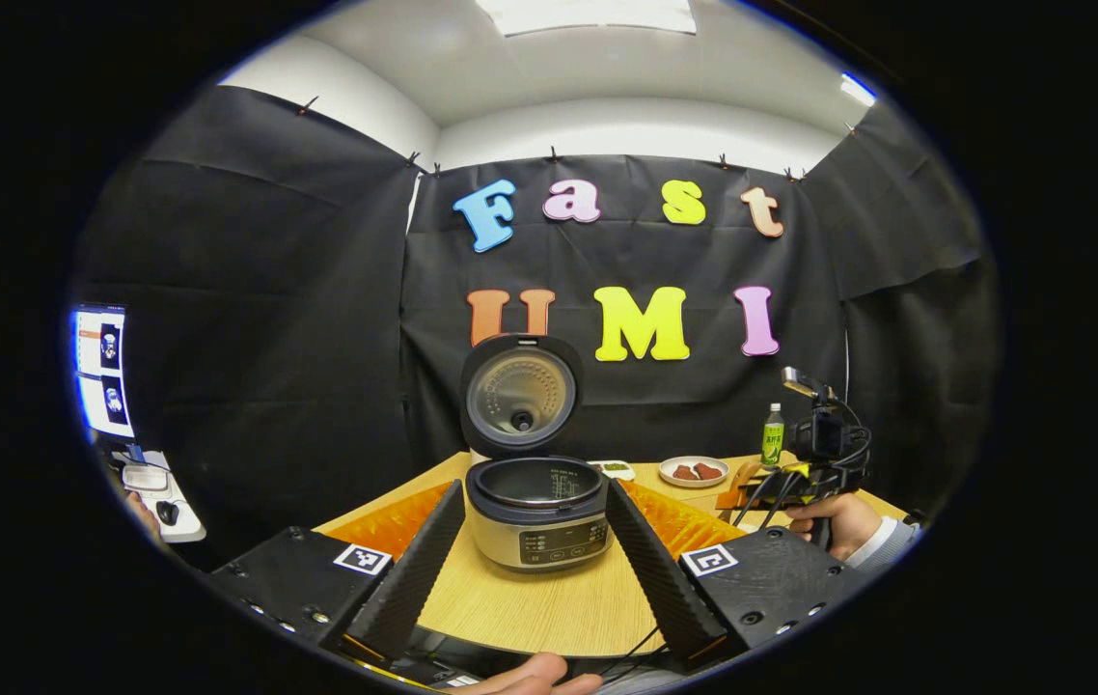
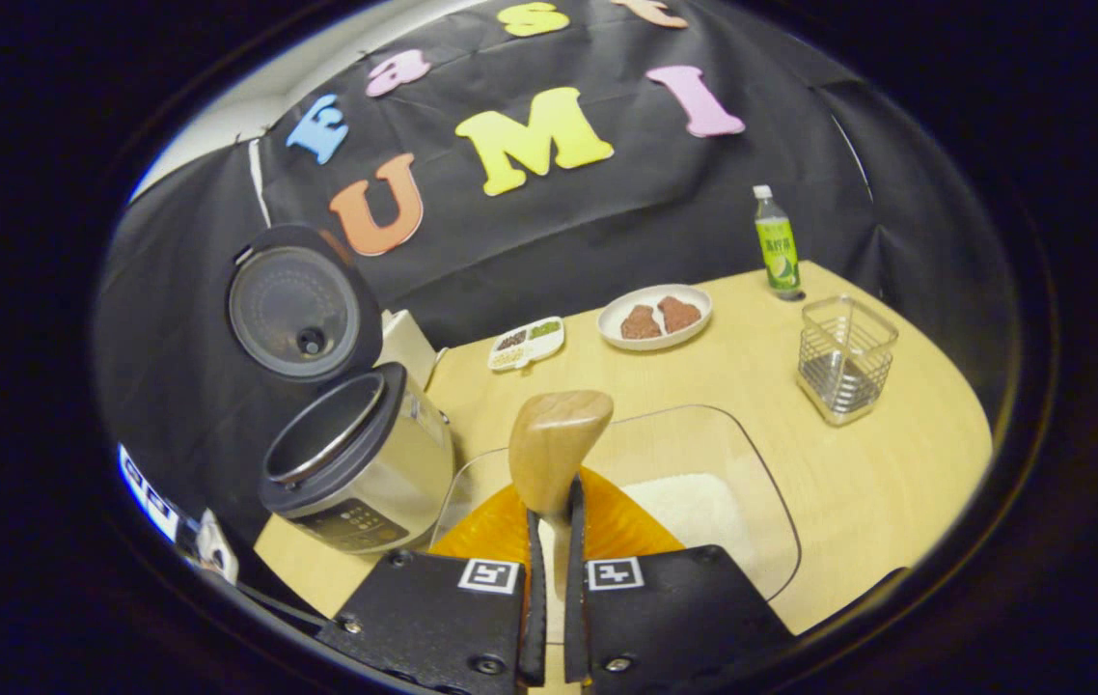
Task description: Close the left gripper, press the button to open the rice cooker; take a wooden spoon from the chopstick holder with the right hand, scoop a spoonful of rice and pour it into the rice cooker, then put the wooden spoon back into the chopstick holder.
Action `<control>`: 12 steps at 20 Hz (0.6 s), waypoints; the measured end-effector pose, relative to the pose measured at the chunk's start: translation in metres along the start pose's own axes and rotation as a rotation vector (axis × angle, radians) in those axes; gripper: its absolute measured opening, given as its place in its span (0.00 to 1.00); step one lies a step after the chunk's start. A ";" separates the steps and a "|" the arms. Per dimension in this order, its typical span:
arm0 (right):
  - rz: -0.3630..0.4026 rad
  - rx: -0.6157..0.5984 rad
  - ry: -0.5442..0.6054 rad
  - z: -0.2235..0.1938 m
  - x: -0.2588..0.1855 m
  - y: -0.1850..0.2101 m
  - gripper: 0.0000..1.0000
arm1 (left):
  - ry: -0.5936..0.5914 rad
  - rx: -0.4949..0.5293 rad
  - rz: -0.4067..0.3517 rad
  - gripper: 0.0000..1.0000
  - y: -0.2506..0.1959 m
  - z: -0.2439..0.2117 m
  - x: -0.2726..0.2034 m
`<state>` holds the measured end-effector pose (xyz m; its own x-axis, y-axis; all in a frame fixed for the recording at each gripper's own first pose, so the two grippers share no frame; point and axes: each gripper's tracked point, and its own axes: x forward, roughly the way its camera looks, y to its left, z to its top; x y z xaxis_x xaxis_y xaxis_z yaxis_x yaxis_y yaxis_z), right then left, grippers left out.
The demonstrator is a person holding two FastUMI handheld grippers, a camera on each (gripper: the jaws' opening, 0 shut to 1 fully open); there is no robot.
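The right gripper (image 2: 549,536) has its jaws clamped on the handle of the wooden spoon (image 2: 557,446), whose bowl stands up over the clear glass dish (image 2: 752,483) of rice (image 2: 689,507) just ahead of it. The spoon looks light and stiff, with smooth wood that could twist between the jaws once loaded, so a hold low on the handle, as now, seems right; loose rice will spill if the bowl tilts. The left gripper (image 1: 535,541) hangs back with its jaws wide apart, framing the rice cooker (image 1: 537,512), which sits on the bench (image 1: 549,608) with its lid (image 1: 521,394) up.

By count: one cooker, one spoon, one dish of rice, one wire chopstick holder (image 2: 843,359) at the far right, one plate (image 2: 655,316) with two brown pieces, one small divided tray (image 2: 526,344), one green bottle (image 2: 777,241).
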<state>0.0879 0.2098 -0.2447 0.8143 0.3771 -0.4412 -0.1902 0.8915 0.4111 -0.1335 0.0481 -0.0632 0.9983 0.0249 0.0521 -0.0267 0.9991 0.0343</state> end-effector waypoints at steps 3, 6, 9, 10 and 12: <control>0.053 0.175 0.041 0.004 0.001 -0.009 0.13 | 0.004 0.001 0.005 0.94 0.002 0.000 -0.001; 0.090 0.313 0.068 0.003 0.000 -0.017 0.13 | 0.007 -0.004 0.008 0.94 0.003 -0.002 -0.001; 0.131 0.420 0.078 0.004 -0.002 -0.019 0.13 | 0.017 -0.003 0.012 0.94 0.005 -0.004 -0.001; 0.149 0.446 0.078 0.005 -0.003 -0.018 0.12 | 0.019 0.000 0.012 0.94 0.004 -0.005 -0.001; 0.177 0.475 0.064 0.009 -0.005 -0.017 0.12 | 0.022 0.004 0.017 0.94 0.005 -0.004 -0.001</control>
<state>0.0918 0.1908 -0.2422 0.7539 0.5400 -0.3742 -0.0397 0.6061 0.7944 -0.1344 0.0534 -0.0676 0.9986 0.0423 0.0311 -0.0435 0.9983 0.0381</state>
